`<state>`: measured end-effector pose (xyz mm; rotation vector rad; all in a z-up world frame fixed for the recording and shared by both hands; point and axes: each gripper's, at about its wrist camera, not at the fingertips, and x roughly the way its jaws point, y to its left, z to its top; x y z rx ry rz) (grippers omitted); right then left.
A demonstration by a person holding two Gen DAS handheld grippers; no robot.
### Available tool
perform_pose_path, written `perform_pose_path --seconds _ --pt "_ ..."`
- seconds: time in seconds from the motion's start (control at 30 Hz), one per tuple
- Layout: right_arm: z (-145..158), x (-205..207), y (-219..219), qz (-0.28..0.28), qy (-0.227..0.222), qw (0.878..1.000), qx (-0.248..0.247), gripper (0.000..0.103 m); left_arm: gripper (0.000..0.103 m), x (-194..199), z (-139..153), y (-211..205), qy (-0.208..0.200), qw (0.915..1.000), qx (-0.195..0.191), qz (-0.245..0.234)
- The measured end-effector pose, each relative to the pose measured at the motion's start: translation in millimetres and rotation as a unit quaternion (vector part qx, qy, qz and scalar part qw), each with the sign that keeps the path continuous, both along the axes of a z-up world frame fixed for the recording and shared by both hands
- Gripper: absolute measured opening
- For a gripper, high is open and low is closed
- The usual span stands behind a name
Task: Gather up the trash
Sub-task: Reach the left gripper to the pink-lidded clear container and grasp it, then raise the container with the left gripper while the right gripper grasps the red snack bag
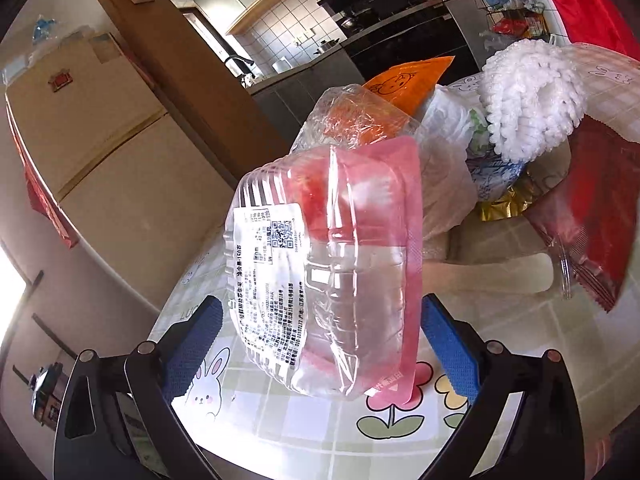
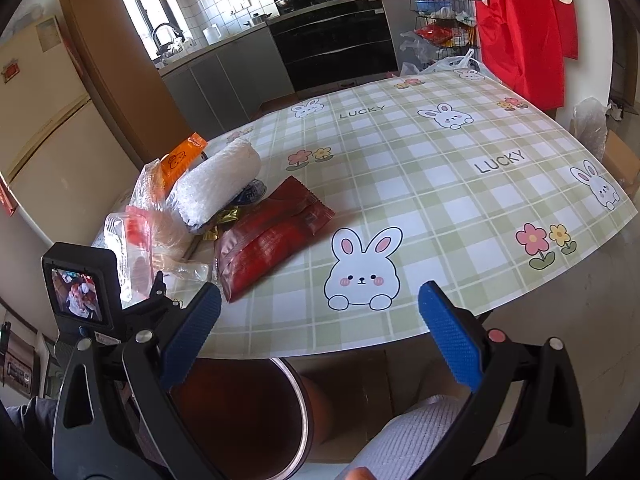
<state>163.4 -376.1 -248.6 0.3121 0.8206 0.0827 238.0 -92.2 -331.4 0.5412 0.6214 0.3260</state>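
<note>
A clear plastic tray with a pink film lid and a white label [image 1: 332, 276] stands on edge on the table, between the blue pads of my left gripper [image 1: 320, 344]. The jaws are wide open and do not touch it. Behind it lie a crumpled clear bag [image 1: 352, 116], an orange packet [image 1: 408, 80], white foam wrap [image 1: 532, 100] and a red wrapper [image 1: 592, 204]. My right gripper [image 2: 318, 328] is open and empty at the table's near edge, above a brown bin [image 2: 256, 416]. The red wrapper [image 2: 268, 236], foam wrap [image 2: 220, 184] and tray [image 2: 120, 236] lie at its left.
The table [image 2: 440, 184] has a green checked cloth with rabbits. A wooden spatula [image 1: 492, 276] lies beside the pile. A gold wrapper [image 1: 504, 200] lies under the foam. A fridge [image 1: 80, 152] stands at left. A kitchen counter and oven [image 2: 332, 44] are behind.
</note>
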Motion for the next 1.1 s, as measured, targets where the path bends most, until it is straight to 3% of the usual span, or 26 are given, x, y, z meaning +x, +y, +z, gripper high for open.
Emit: perform_pose_path --seconds 0.1,0.27,0.37,0.57,0.77,0.97,1.03,1.1 --pt "-0.3 2.5 5.0 0.008 0.002 1.000 -0.002 0.097 0.077 3.5 -5.2 11.0 0.025 0.9995 -0.015 -0.009" --pt "0.0 6.3 20.9 0.040 0.005 0.999 -0.008 0.097 0.067 4.0 -5.6 28.1 0.025 0.9994 -0.022 -0.001" --pt "-0.5 9.6 27.9 0.055 0.012 0.998 -0.012 0.097 0.054 -4.5 3.9 36.1 0.010 0.9993 -0.035 -0.007" --pt "-0.1 10.3 32.2 0.066 0.012 0.998 -0.014 0.097 0.037 -10.9 38.0 80.7 -0.003 0.9933 -0.115 -0.012" --pt "-6.1 15.6 34.2 0.068 0.021 0.997 0.006 0.097 0.036 -15.8 57.4 139.2 -0.008 0.9782 -0.207 0.013" --pt "-7.1 34.9 46.8 0.084 0.018 0.995 0.045 0.096 0.036 -23.8 64.9 167.5 -0.024 0.9663 -0.254 0.031" --pt "-4.4 51.5 57.9 0.101 0.013 0.993 0.053 0.088 0.036 -32.1 68.5 171.9 -0.034 0.9635 -0.263 0.033" --pt "1.0 67.0 69.6 0.108 0.001 0.993 0.044 0.087 0.036 -38.8 73.8 175.9 -0.046 0.9597 -0.274 0.039"
